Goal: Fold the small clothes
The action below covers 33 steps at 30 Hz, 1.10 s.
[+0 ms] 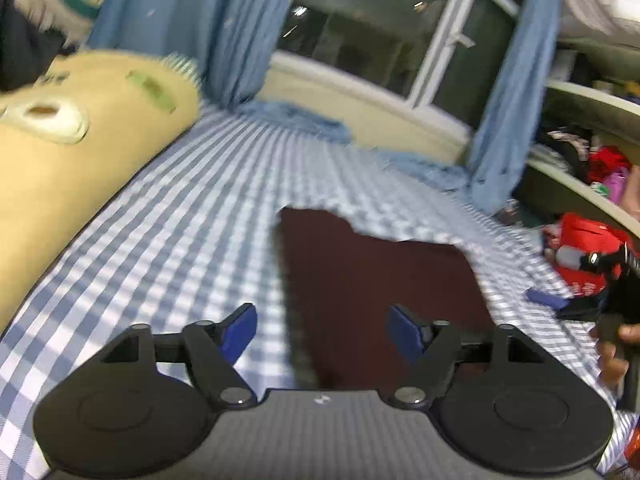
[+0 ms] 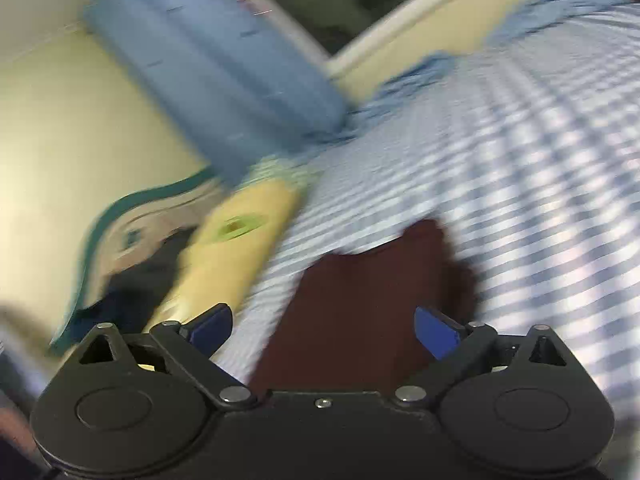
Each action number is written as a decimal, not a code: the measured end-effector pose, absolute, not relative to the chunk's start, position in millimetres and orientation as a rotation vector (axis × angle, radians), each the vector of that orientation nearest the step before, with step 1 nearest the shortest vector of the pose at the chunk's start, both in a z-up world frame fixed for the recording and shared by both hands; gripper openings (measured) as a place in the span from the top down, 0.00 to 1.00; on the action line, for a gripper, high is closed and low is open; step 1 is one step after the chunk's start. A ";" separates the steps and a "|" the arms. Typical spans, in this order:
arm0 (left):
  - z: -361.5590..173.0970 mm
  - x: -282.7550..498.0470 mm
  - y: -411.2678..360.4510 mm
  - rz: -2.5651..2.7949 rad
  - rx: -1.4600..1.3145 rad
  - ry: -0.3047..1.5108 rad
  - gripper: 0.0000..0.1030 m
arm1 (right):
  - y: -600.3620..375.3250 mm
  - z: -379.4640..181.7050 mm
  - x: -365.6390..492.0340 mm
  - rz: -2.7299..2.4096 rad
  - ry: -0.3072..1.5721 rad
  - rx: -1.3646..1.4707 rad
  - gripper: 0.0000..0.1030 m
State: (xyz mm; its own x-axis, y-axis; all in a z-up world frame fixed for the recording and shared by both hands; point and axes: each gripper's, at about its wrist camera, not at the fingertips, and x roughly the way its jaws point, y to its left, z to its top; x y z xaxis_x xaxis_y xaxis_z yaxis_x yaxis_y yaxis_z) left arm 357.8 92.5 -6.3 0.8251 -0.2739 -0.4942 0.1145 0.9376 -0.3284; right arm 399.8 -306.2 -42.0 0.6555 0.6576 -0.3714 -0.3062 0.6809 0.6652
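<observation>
A small dark maroon garment (image 1: 376,288) lies flat on the blue-and-white checked bed sheet (image 1: 180,216). My left gripper (image 1: 322,334) is open above its near left edge and holds nothing. The right gripper (image 1: 576,300) shows at the right of the left wrist view, held in a hand beside the garment. In the right wrist view the garment (image 2: 360,304) lies just ahead, and my right gripper (image 2: 322,330) is open over its near edge, empty. The right wrist view is blurred.
A yellow bolster pillow (image 1: 68,152) lies along the left of the bed, also in the right wrist view (image 2: 232,256). Blue curtains (image 1: 224,28) hang before a window. Shelves with clothes (image 1: 592,160) and a red bag (image 1: 584,248) stand at the right.
</observation>
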 end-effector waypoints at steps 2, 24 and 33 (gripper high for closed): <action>-4.9 354.5 75.2 -0.232 -0.273 0.551 0.21 | -289.2 -47.4 378.5 0.687 0.640 0.582 0.01; -29.3 313.4 45.5 -0.128 -0.123 0.584 0.09 | -282.6 -86.2 506.8 0.603 0.617 0.482 0.02; -21.7 305.6 45.6 -0.087 -0.140 0.557 0.06 | -278.0 -138.6 534.4 0.538 0.693 0.195 0.04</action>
